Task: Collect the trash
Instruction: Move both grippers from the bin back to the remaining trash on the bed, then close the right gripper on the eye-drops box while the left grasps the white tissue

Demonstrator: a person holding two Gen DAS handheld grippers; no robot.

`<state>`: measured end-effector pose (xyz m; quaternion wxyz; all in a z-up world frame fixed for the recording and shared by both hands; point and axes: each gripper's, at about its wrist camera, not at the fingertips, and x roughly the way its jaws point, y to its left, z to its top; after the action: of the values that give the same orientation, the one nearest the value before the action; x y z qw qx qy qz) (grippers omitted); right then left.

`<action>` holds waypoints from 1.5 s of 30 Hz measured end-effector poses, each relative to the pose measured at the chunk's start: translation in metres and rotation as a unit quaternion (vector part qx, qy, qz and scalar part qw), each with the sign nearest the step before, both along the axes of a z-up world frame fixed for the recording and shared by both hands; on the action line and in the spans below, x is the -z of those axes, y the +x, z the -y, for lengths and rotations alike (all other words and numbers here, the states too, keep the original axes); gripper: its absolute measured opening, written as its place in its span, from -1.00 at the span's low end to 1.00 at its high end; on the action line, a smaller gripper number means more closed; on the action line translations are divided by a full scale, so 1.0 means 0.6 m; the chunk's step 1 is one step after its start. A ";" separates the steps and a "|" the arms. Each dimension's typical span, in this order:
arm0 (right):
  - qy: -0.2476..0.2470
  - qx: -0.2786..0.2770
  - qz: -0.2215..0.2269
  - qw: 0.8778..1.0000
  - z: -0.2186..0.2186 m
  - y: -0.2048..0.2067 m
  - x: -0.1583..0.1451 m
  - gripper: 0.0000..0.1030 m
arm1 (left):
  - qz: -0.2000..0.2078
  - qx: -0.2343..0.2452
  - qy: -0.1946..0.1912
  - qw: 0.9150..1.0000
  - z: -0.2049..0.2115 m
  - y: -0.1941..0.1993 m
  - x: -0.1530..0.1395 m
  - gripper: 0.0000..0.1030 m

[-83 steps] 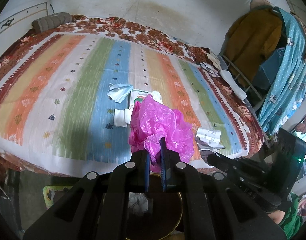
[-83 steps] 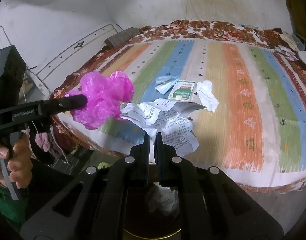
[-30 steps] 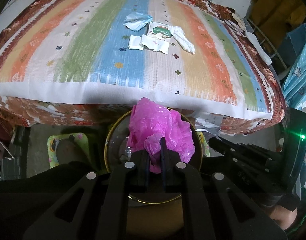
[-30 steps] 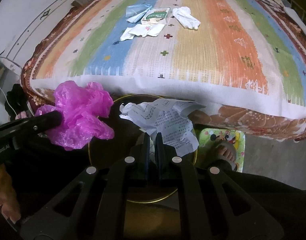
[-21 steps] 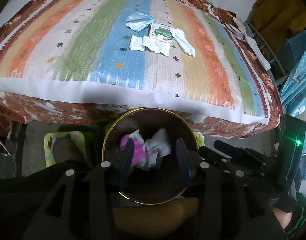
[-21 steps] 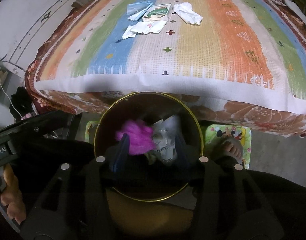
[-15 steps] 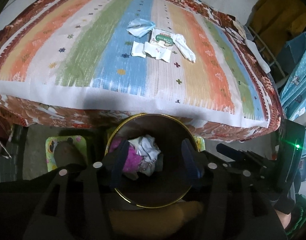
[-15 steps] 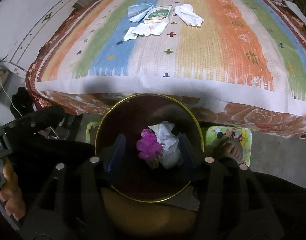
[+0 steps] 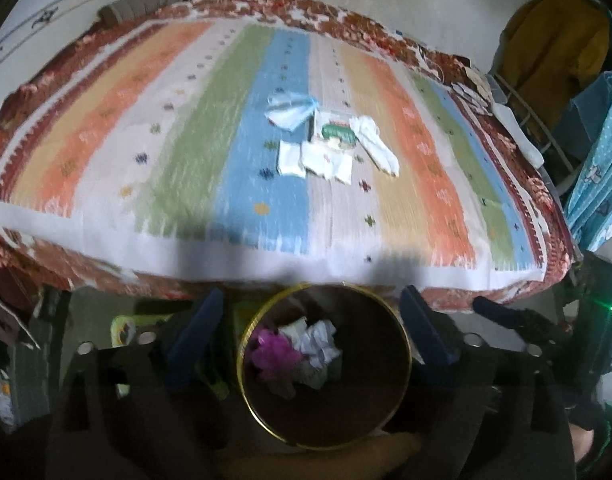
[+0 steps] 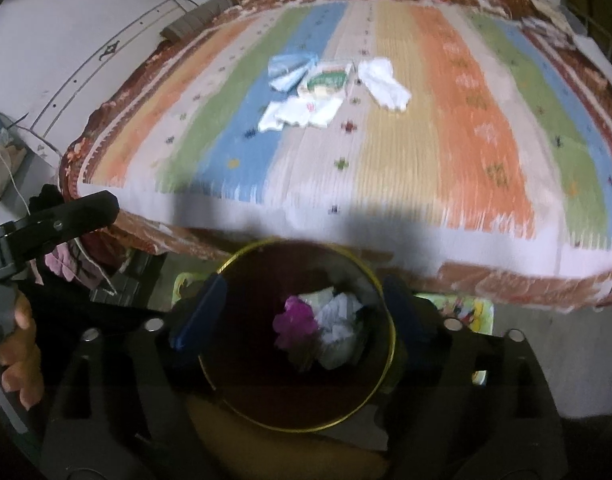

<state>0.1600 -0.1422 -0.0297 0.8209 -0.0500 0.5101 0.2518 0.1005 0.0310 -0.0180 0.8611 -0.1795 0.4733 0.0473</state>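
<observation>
Nearest us, both claws are spread wide and hold nothing: our left gripper (image 9: 310, 324) and right gripper (image 10: 302, 308) each frame the gold-rimmed bin (image 9: 402, 344) standing on the floor at the foot of the bed. Down in the bin lie a pink plastic bag (image 9: 274, 354) and a crumpled printed paper (image 9: 320, 340), touching each other.

Beyond the bin's rim the striped bedspread (image 9: 186, 152) begins. Well up it, near the middle, the remaining trash sits in a tight cluster: flat white paper scraps (image 9: 314, 162) closest to us, a green-printed carton (image 9: 336, 132) just behind them, a twisted white tissue (image 9: 376, 144) to its right, and a pale blue face mask (image 9: 290, 112) farthest back.

All of it looks light and soft, so we judge it will crumple rather than resist. The flat scraps probably need pinching at a raised edge, the tissue at its bunched middle, the stiffer carton across its narrow side.
</observation>
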 end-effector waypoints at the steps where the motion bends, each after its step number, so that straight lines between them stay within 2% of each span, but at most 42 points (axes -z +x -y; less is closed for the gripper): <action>1: 0.001 -0.002 0.007 1.000 0.000 0.004 -0.008 0.65 | 0.006 -0.003 0.005 1.000 -0.003 0.004 -0.004 0.89; 3: 0.004 -0.004 0.016 1.000 -0.001 0.012 -0.019 0.81 | 0.003 -0.003 0.011 1.000 -0.006 0.012 -0.006 0.89; 4: 0.006 -0.005 0.018 1.000 -0.002 0.017 -0.024 0.83 | -0.003 0.002 0.014 1.000 -0.007 0.020 -0.005 0.89; 14: 0.002 -0.002 0.036 0.999 -0.007 0.089 -0.060 0.83 | -0.027 0.004 0.013 1.000 -0.043 0.079 -0.004 0.89; 21: 0.005 0.005 0.045 0.999 -0.019 0.146 -0.075 0.83 | -0.046 0.019 0.036 0.998 -0.044 0.120 0.003 0.89; 28: 0.017 0.013 0.041 0.999 -0.037 0.190 -0.074 0.83 | -0.060 0.055 0.078 0.994 -0.019 0.155 0.016 0.89; 35: 0.003 0.010 0.055 0.998 -0.070 0.241 -0.057 0.83 | -0.051 0.069 0.084 0.993 -0.019 0.193 0.026 0.89; 37: -0.003 0.005 0.057 0.998 -0.081 0.259 -0.046 0.83 | -0.058 0.073 0.080 0.992 -0.024 0.208 0.038 0.89; 42: 0.002 0.004 0.045 0.999 -0.108 0.303 -0.021 0.83 | -0.078 0.092 0.105 0.987 -0.034 0.240 0.064 0.89; 45: -0.004 -0.005 0.050 0.999 -0.126 0.323 -0.006 0.83 | -0.088 0.079 0.086 0.989 -0.059 0.258 0.084 0.89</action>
<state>0.3538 -0.0668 -0.0261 0.8439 -0.0685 0.4693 0.2510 0.2555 0.0661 -0.0684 0.8291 -0.0621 0.5545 0.0354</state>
